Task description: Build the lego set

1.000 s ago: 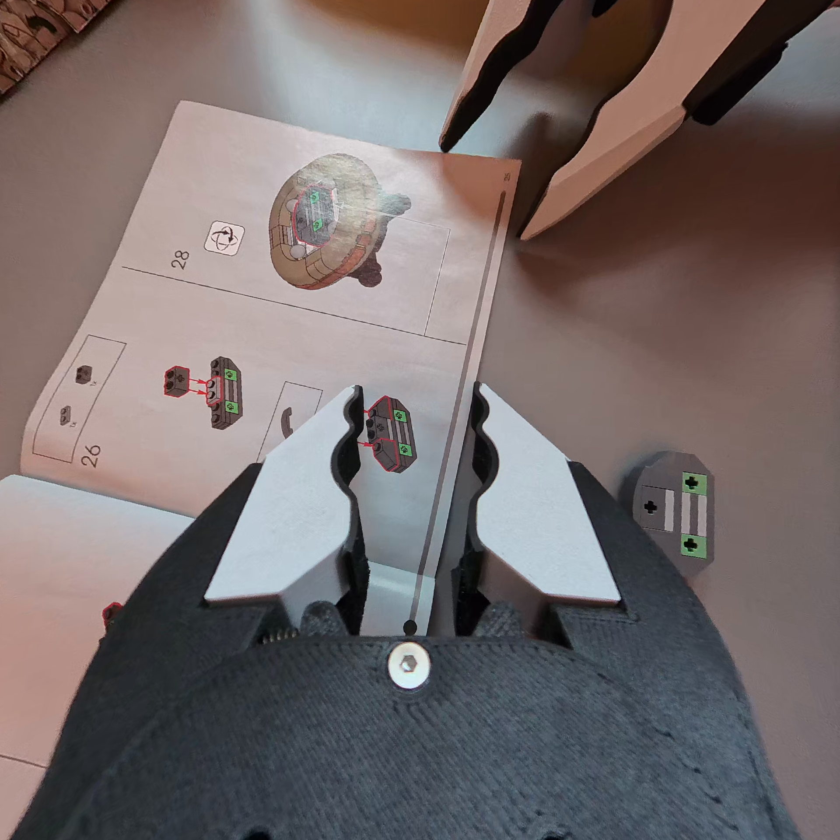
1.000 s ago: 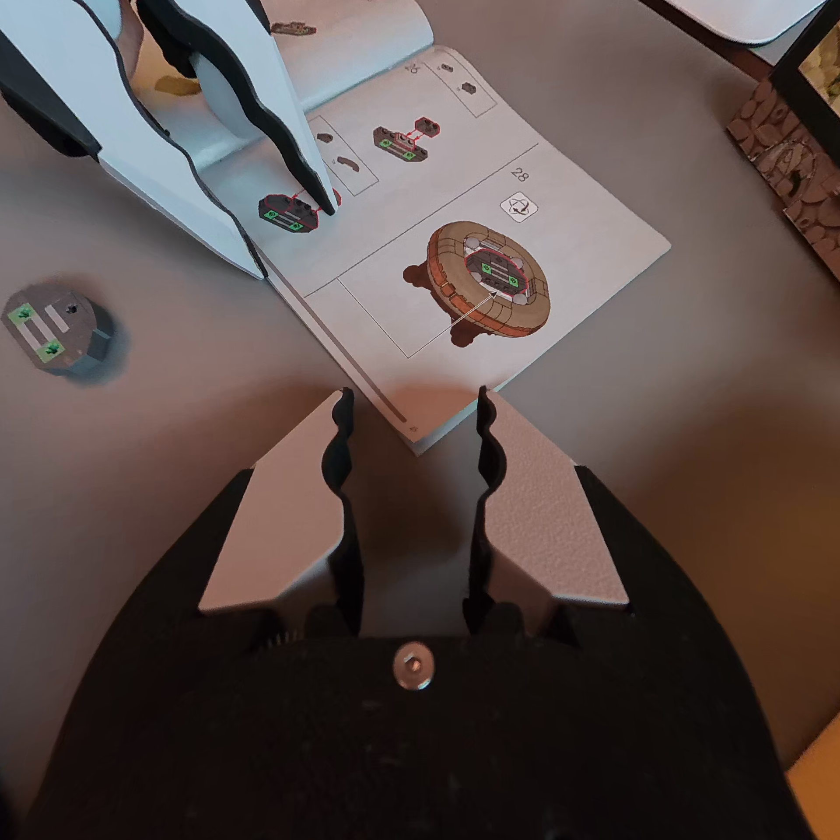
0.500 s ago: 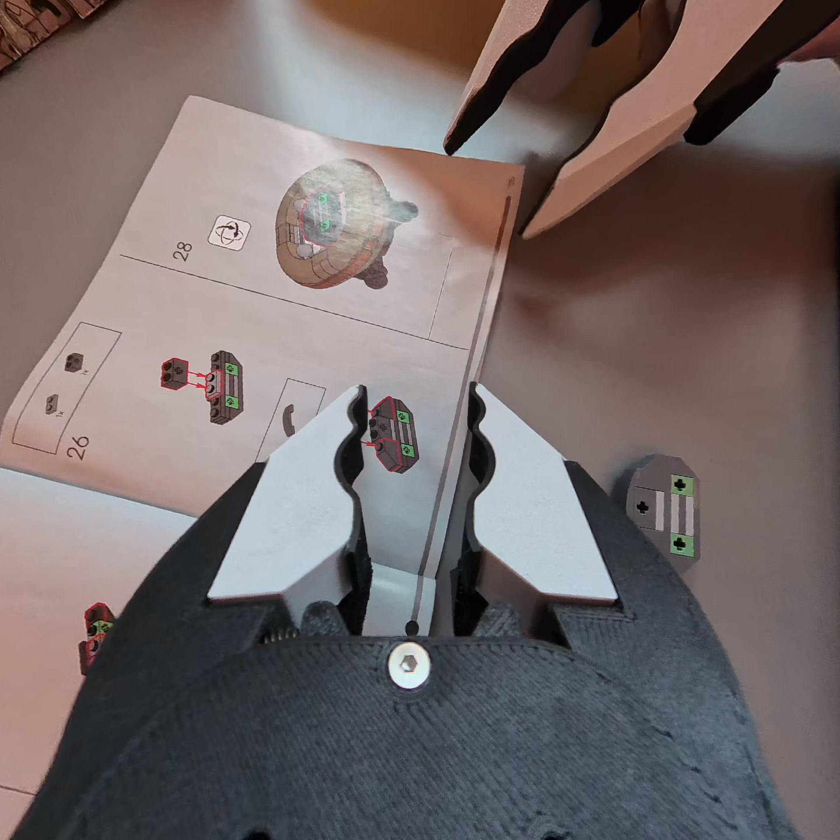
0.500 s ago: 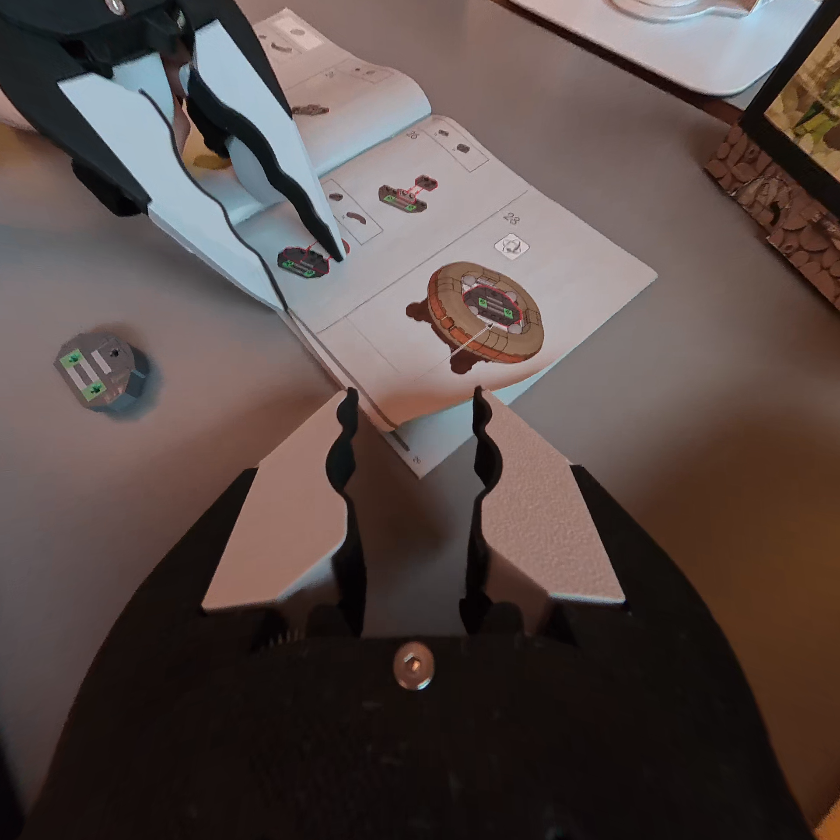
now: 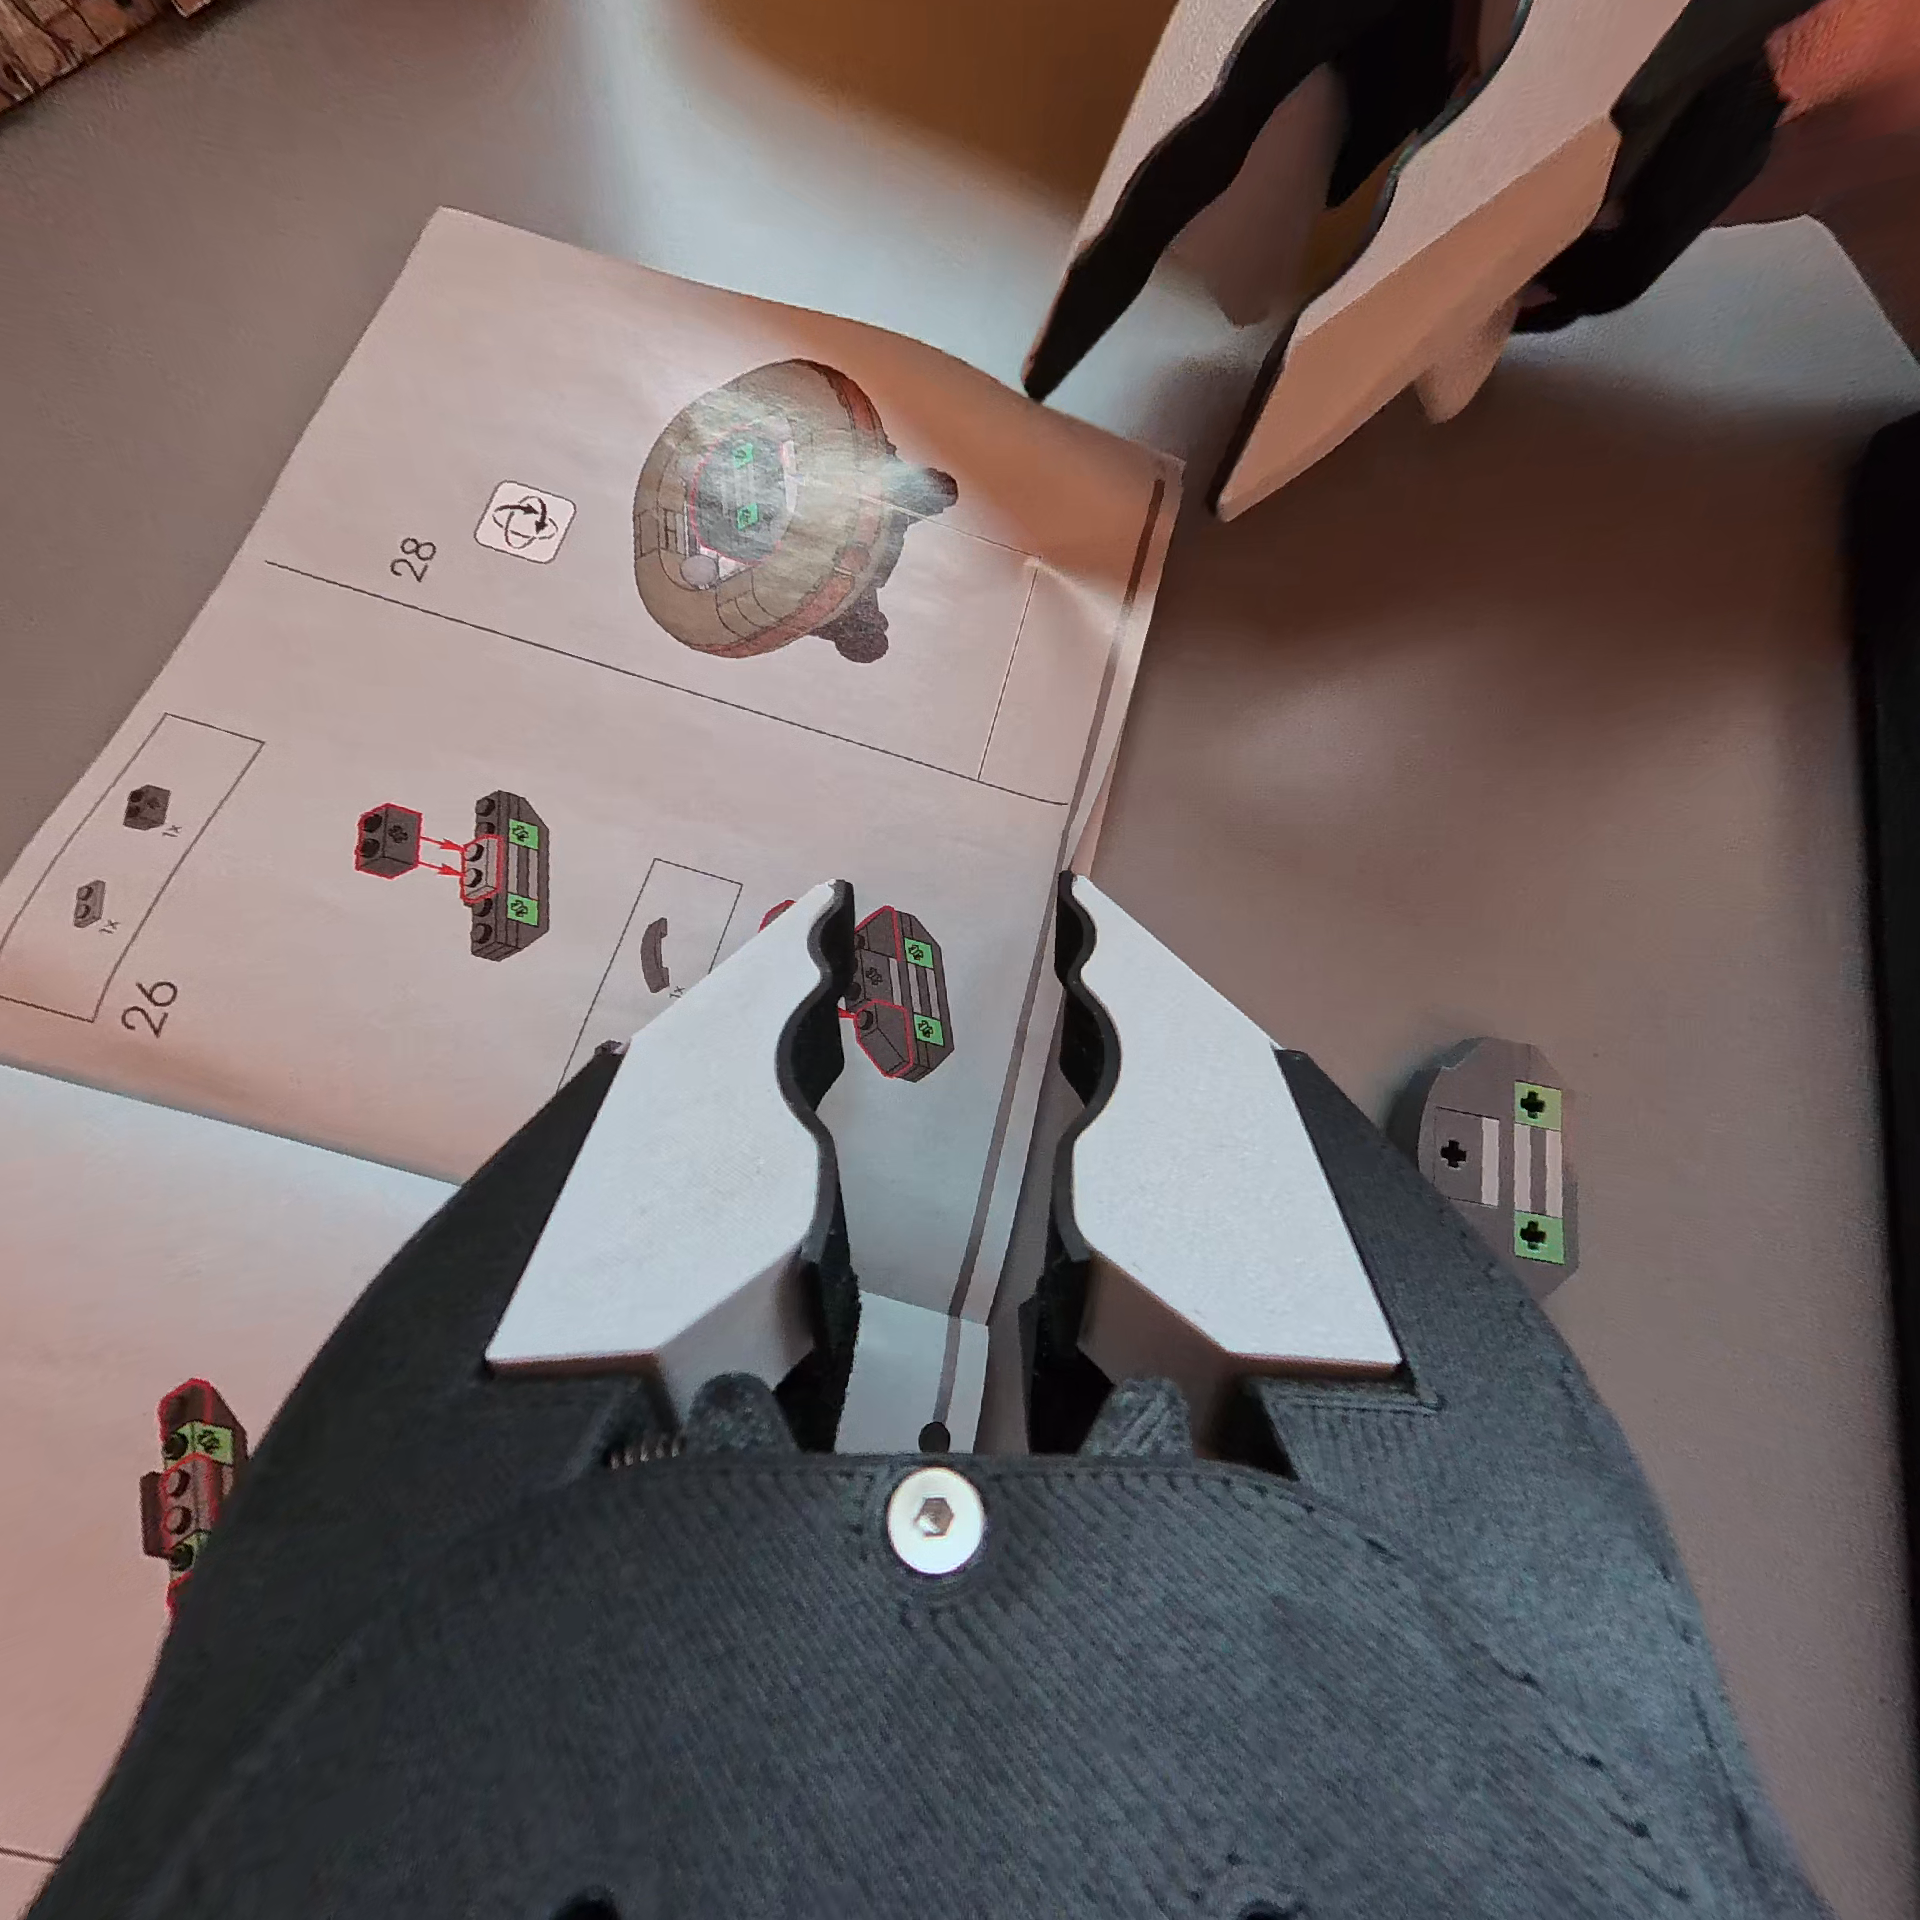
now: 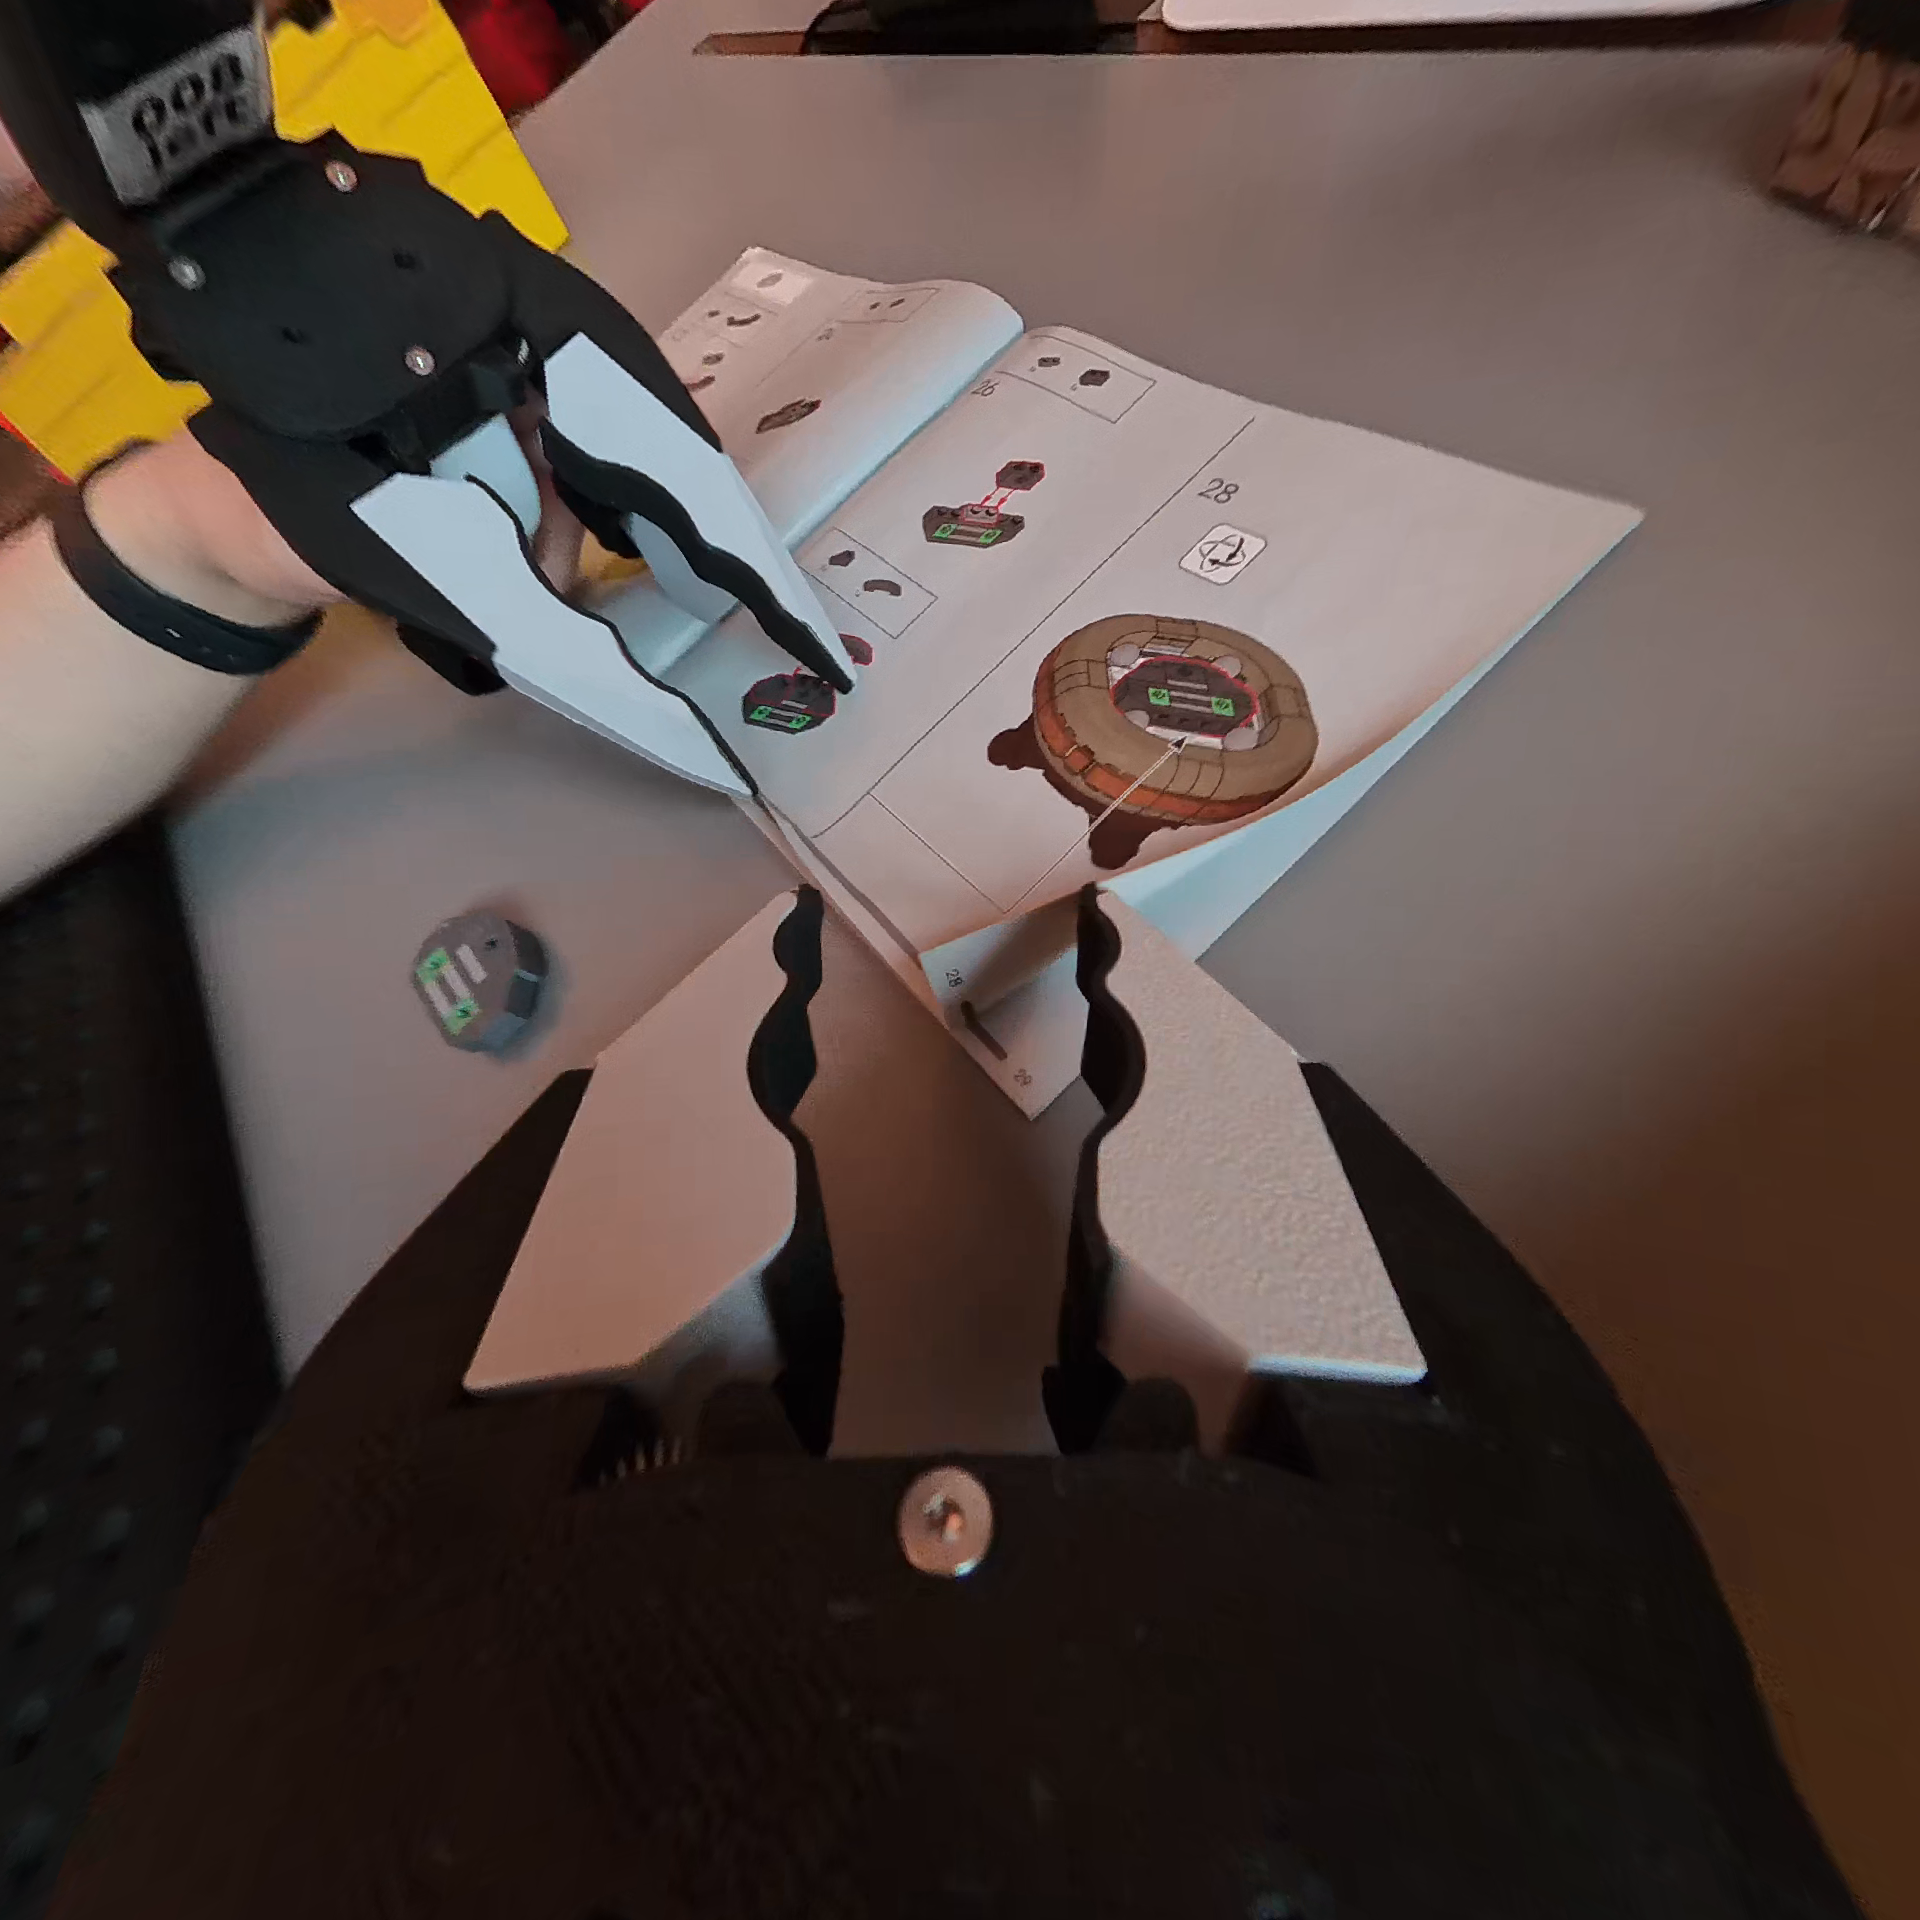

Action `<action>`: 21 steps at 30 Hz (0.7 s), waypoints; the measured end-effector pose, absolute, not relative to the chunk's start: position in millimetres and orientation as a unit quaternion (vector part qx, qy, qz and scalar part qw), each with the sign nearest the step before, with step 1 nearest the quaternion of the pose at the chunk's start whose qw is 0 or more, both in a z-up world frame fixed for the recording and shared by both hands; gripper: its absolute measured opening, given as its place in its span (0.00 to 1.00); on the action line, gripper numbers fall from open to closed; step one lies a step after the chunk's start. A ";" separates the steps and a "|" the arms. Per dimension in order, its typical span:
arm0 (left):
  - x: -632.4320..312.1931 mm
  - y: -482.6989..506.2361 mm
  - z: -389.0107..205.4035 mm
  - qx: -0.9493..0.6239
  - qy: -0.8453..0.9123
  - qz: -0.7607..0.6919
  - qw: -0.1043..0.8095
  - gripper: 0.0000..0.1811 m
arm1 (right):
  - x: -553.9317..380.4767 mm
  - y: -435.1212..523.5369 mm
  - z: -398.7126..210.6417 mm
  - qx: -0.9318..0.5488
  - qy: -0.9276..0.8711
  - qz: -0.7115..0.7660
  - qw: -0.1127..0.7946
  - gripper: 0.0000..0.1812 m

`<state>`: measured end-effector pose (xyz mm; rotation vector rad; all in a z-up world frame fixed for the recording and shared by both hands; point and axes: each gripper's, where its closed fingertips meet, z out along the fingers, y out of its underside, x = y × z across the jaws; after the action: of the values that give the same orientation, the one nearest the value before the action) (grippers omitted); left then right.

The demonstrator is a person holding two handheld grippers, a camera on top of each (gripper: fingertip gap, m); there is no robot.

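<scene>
An open instruction booklet point(image 5: 623, 727) lies on the grey table and also shows in the right wrist view point(image 6: 1403, 582). A small grey Lego assembly point(image 5: 1496, 1174) with green pieces sits on the table beside it, to the right of my left gripper point(image 5: 954, 894). That gripper is open and empty, with its tips down at the page's edge point(image 6: 798, 738). My right gripper point(image 6: 945, 899) is open and empty, held above the booklet's near corner, where the top page curls up. The assembly point(image 6: 478, 982) lies to its left.
A black studded mat point(image 6: 104, 1143) lies at the table's edge, near the assembly. A yellow object point(image 6: 395, 94) and a person's wrist with a black band point(image 6: 187, 623) are behind the left gripper. A brown textured model point(image 6: 1849, 156) stands at the far side. The grippers' ends are close to 9 cm from one another. The brown textured model point(image 6: 1849, 156) sits 20 cm or so from the ends of my right fingers.
My right gripper has drawn back and up from the booklet, so more of the table shows. My left gripper has stayed at the page. Both stay open.
</scene>
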<state>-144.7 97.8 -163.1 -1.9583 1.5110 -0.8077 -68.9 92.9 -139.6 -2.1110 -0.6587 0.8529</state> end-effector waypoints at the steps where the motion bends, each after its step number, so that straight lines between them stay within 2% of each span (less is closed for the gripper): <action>1: -144.7 97.8 -163.1 -0.725 0.560 -0.299 0.267 0.20 | -69.0 92.1 -140.0 -0.827 -0.245 0.350 0.366 0.27; 8: -144.8 98.0 -163.3 -0.725 0.562 -0.295 0.269 0.20 | -59.2 90.0 -139.8 -0.834 -0.181 0.407 0.325 0.18; 21: -145.3 97.6 -164.1 -0.718 0.573 -0.282 0.276 0.20 | -63.3 87.6 -146.6 -0.832 -0.139 0.461 0.273 0.14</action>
<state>-145.3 97.6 -164.1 -1.9291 1.5401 -0.7575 -63.3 87.6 -146.6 -2.2397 -0.3750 1.2417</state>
